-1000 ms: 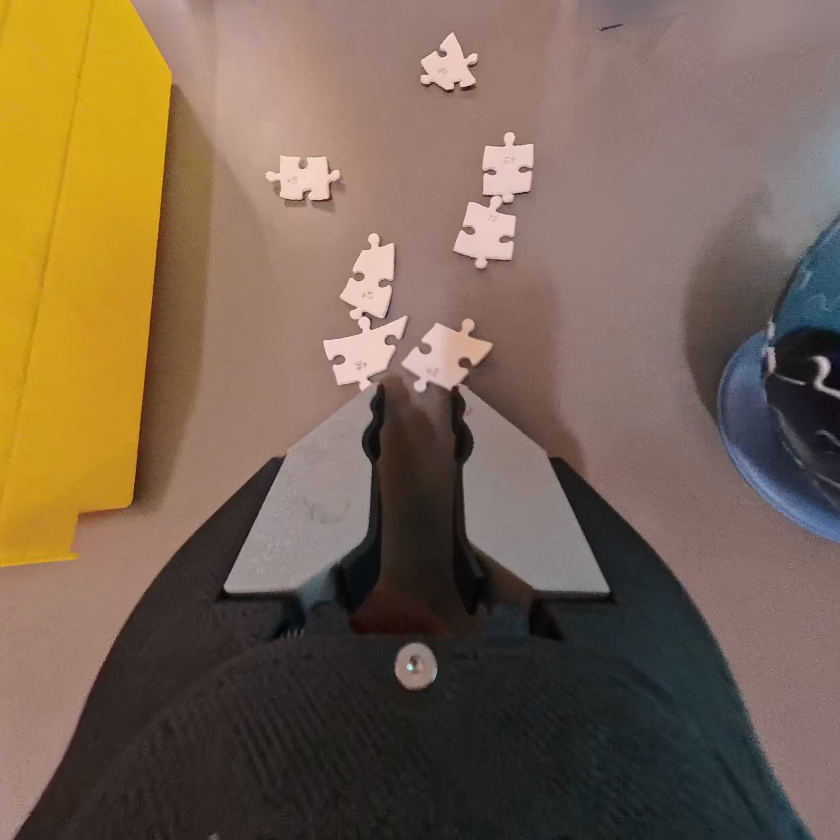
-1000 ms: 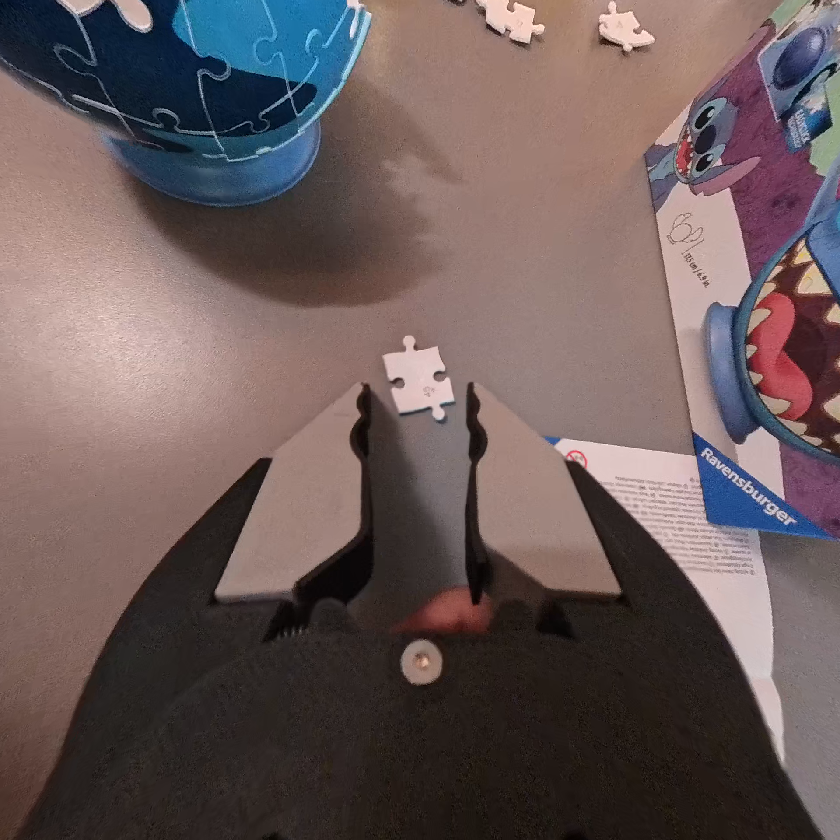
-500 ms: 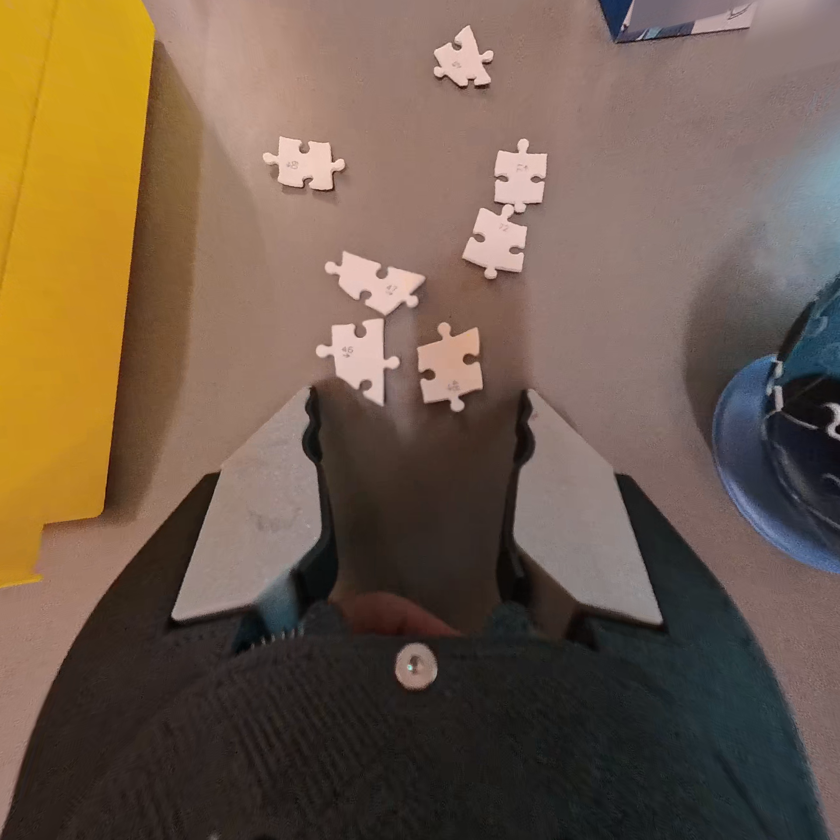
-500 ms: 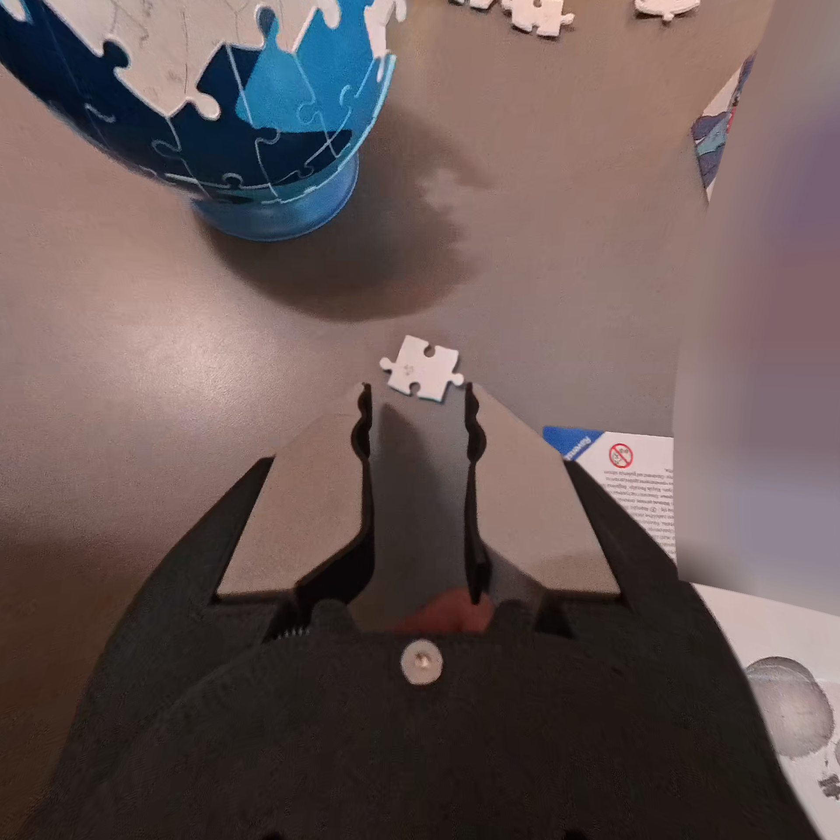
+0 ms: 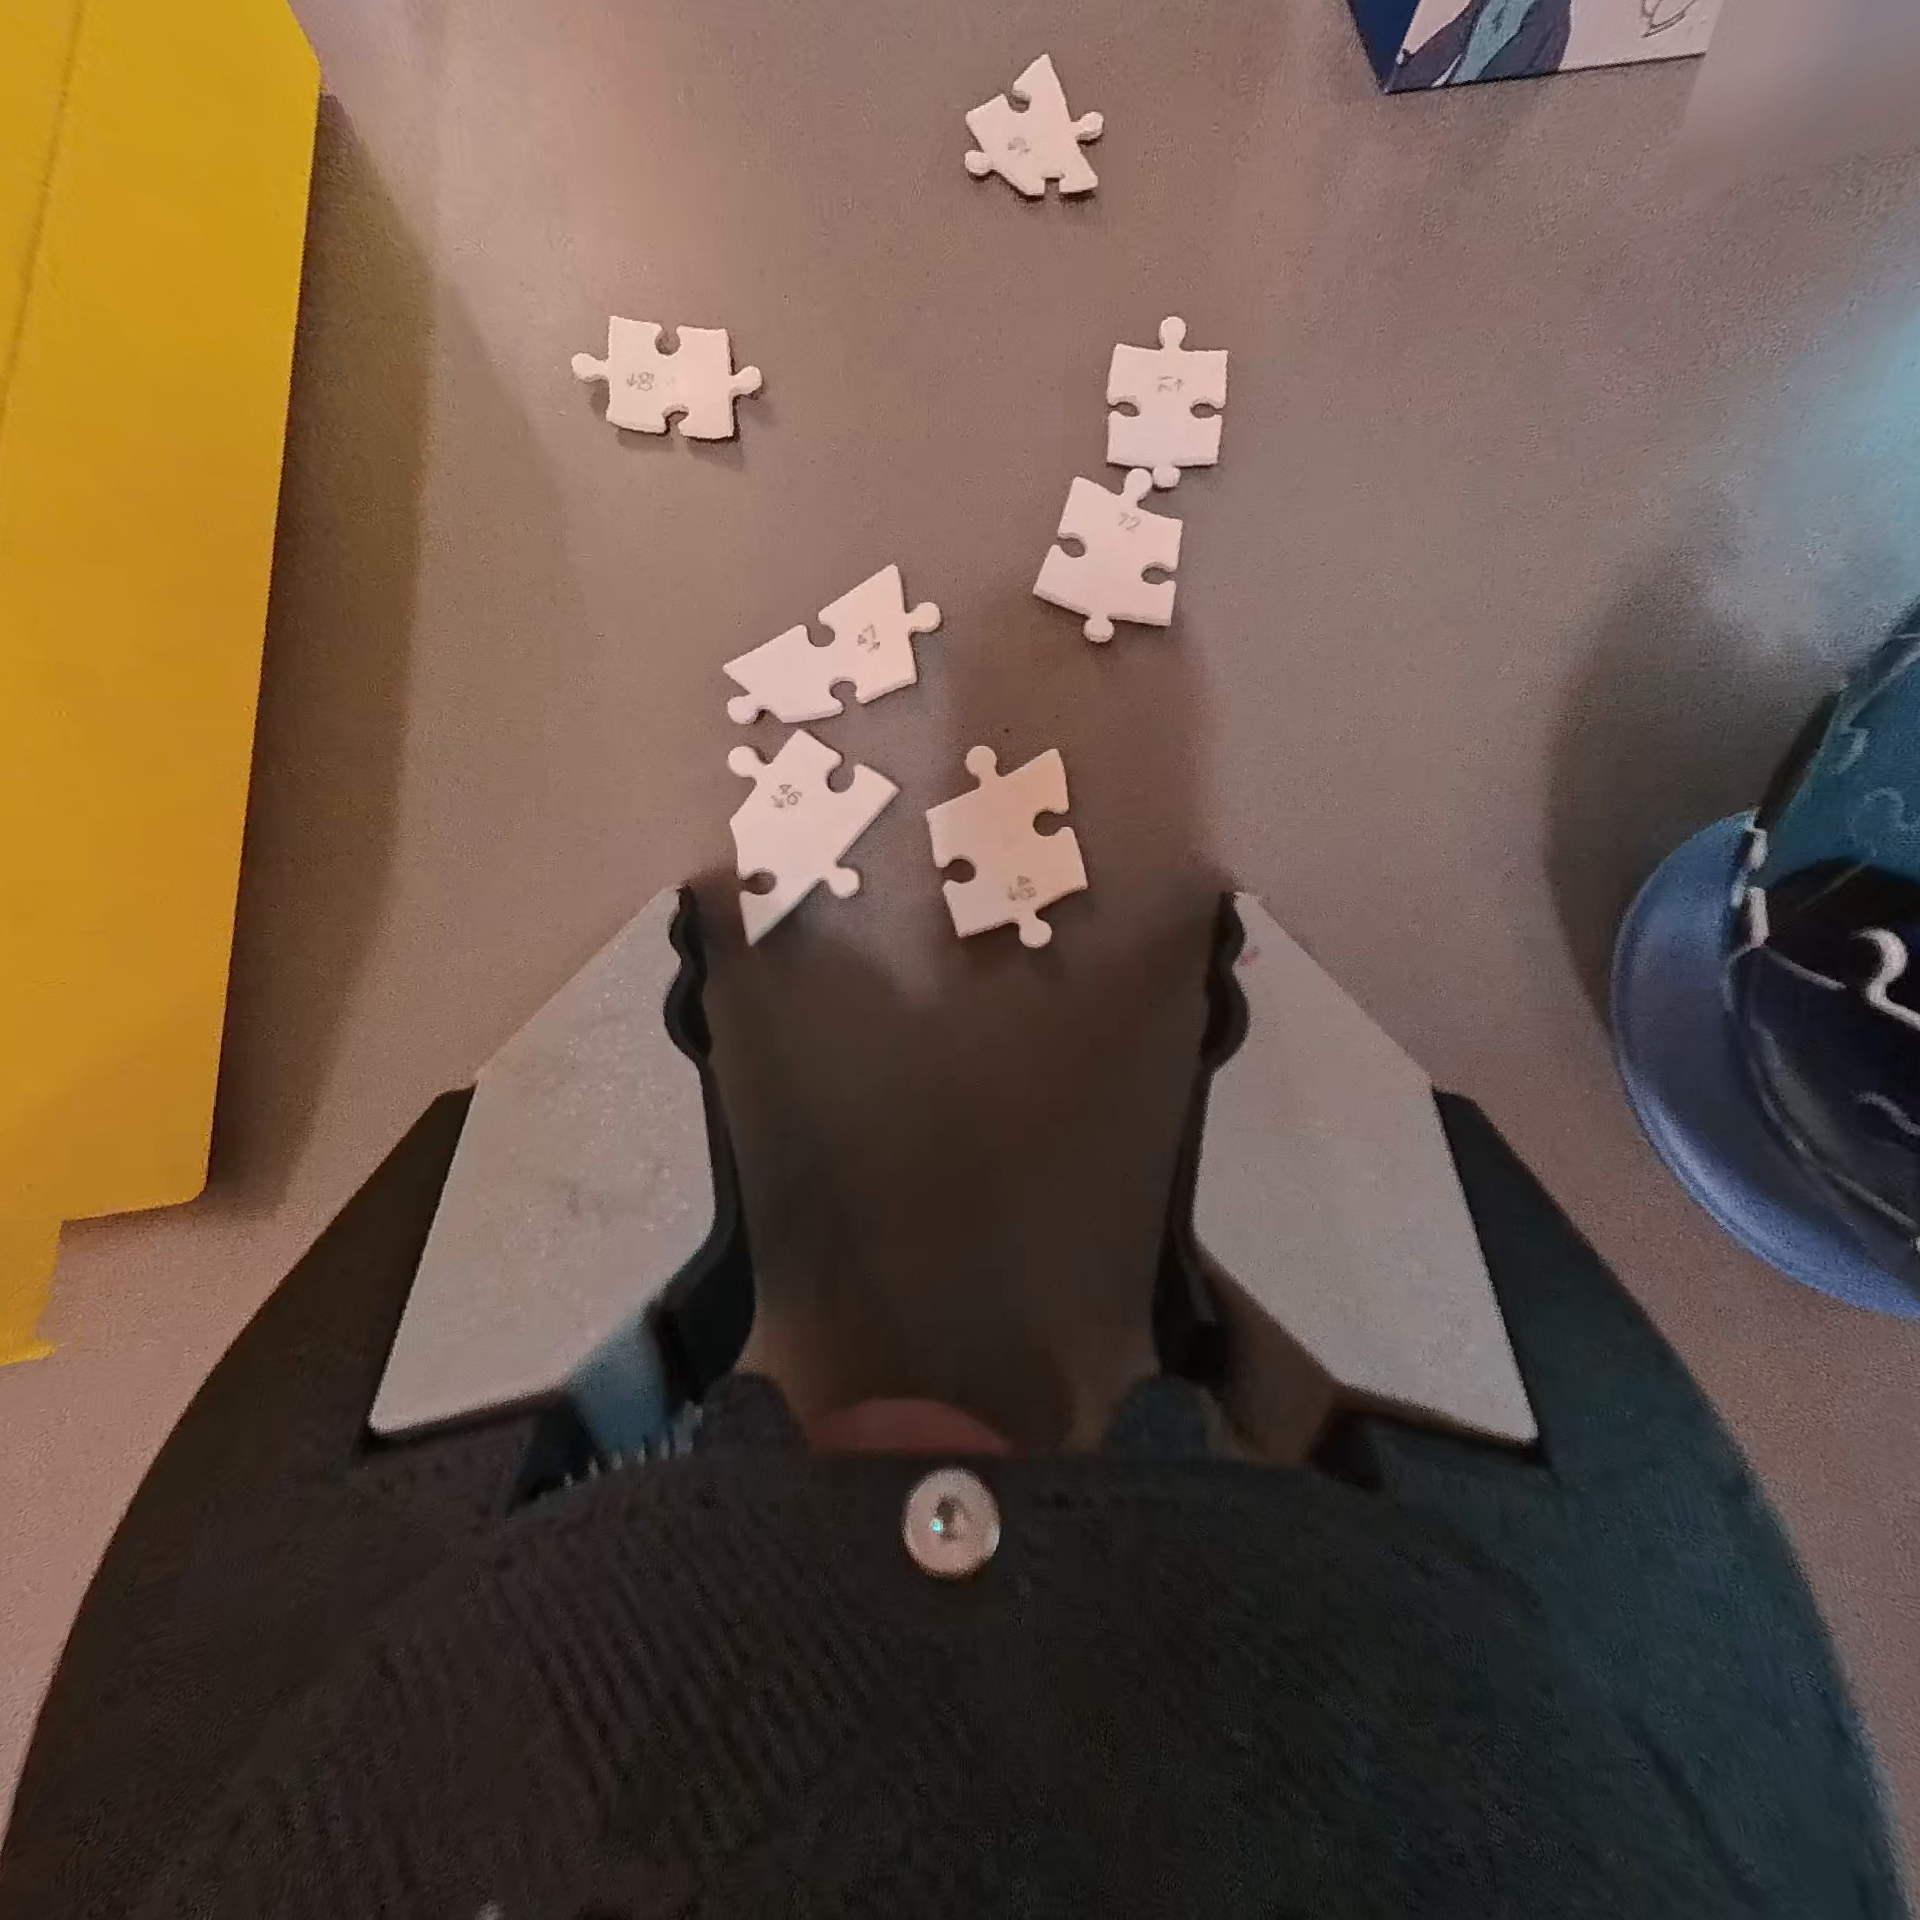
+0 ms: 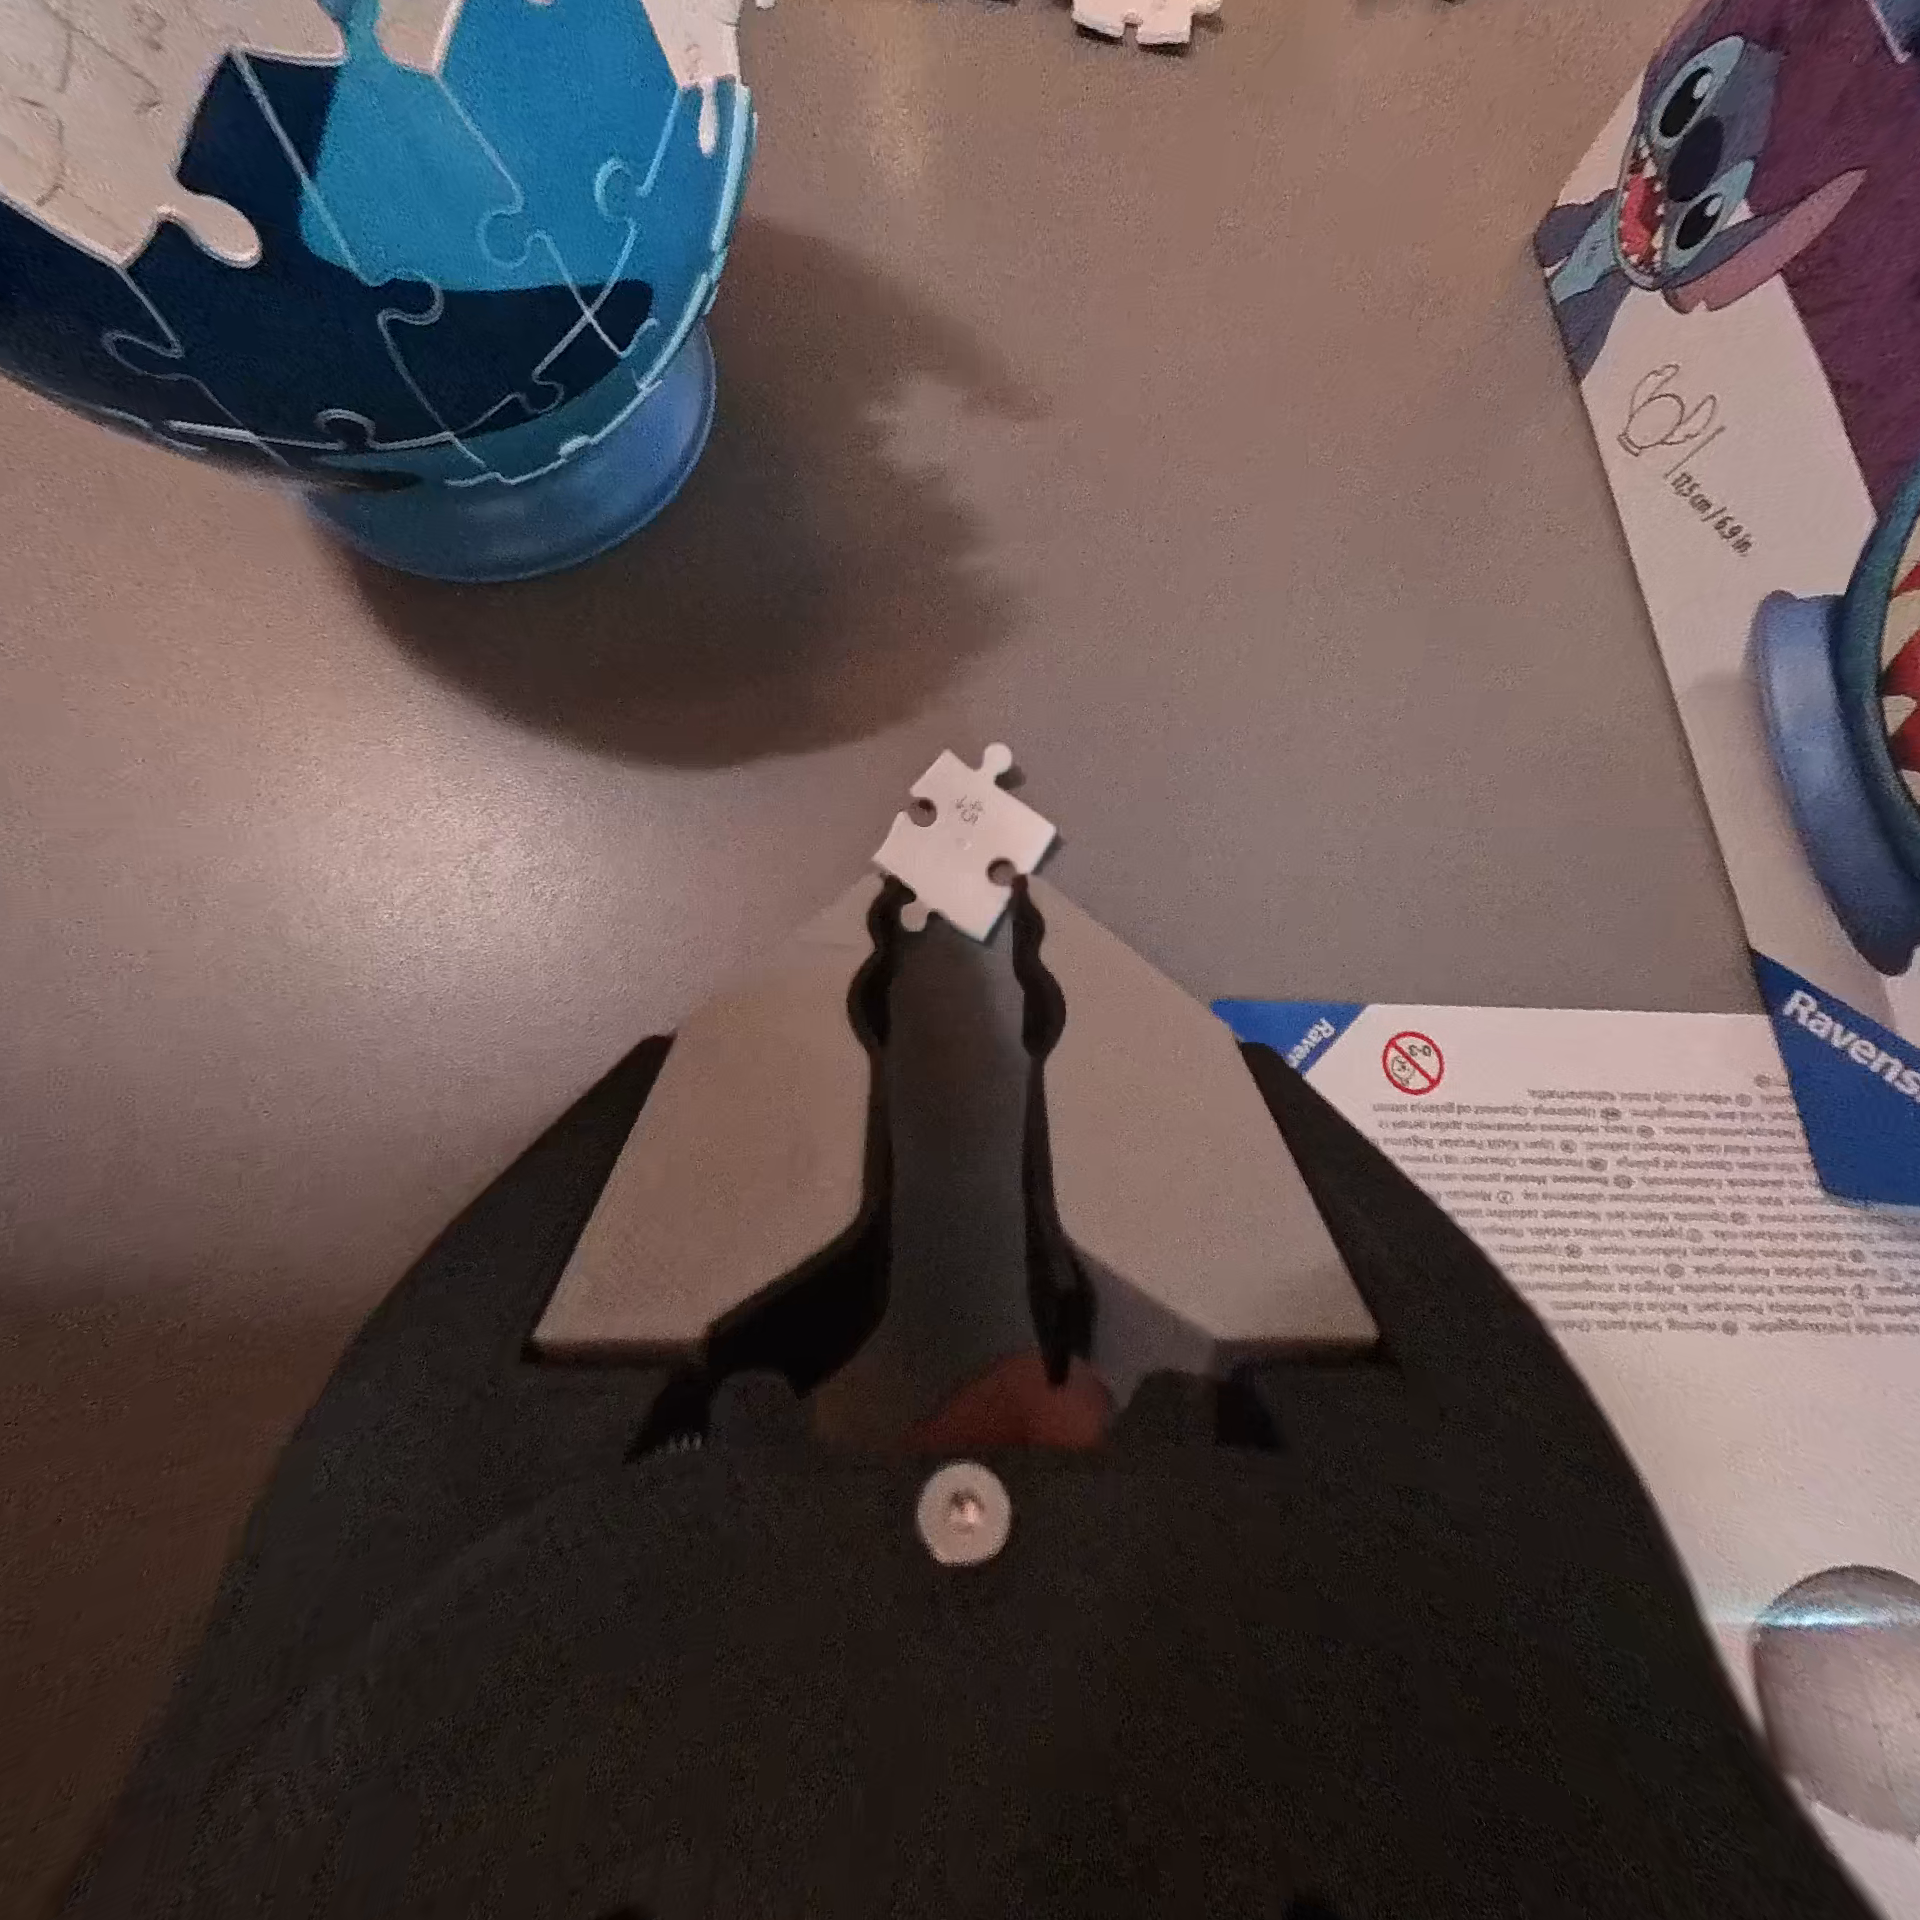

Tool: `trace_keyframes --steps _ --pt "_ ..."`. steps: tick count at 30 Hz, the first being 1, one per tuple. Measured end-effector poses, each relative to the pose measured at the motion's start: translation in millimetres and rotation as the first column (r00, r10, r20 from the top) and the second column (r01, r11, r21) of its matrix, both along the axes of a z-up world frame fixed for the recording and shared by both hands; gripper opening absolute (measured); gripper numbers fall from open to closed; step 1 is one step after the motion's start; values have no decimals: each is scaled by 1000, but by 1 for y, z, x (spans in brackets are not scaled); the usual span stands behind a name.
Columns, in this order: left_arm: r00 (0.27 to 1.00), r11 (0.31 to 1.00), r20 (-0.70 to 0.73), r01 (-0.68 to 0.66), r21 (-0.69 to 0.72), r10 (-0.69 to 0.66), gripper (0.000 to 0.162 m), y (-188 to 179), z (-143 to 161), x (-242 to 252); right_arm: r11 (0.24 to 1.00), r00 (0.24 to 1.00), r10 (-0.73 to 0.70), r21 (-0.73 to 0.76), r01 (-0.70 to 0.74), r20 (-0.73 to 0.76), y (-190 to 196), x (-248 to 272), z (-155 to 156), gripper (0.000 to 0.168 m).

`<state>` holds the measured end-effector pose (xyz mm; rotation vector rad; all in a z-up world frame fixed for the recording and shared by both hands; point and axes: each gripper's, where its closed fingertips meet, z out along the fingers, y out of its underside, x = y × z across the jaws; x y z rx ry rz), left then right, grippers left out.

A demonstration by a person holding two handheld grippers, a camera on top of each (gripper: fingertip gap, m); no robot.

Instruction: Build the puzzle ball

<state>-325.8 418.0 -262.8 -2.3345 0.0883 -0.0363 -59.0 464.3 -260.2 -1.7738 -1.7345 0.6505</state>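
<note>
The partly built blue puzzle ball [image 6: 395, 270] stands on its blue base at the upper left of the right wrist view, and at the right edge of the left wrist view [image 5: 1787, 1049]. My right gripper [image 6: 951, 899] is shut on a white puzzle piece [image 6: 966, 840], pinched at its near corner. My left gripper [image 5: 956, 914] is open and empty. Several white pieces lie face down ahead of it; the nearest two [image 5: 800, 826] [image 5: 1006, 842] sit just beyond the fingertips.
A yellow box [image 5: 125, 582] lies along the left of the left wrist view. The puzzle's printed box [image 6: 1766, 436] and a white leaflet [image 6: 1621, 1164] lie to the right of my right gripper. A box corner [image 5: 1538, 42] shows at the far top right.
My left gripper opened wide and drew back; the near pieces were pushed and turned. My right gripper closed on the single white piece, which has turned.
</note>
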Motion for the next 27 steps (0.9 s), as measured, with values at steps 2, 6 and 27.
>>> trace_keyframes --steps 2,6,27 --pt "1000 1000 0 0 0 0 95 0 0 0 1000 1000 10 11 -10 4 1 0 0 18" --pt "1000 1000 1 2 -2 -2 96 0 0 1 999 999 31 35 -32 6 4 2 2 18" --pt "997 996 -2 78 -39 -79 132 -1 -5 15 989 991 -131 67 129 23 -34 -4 3 44"
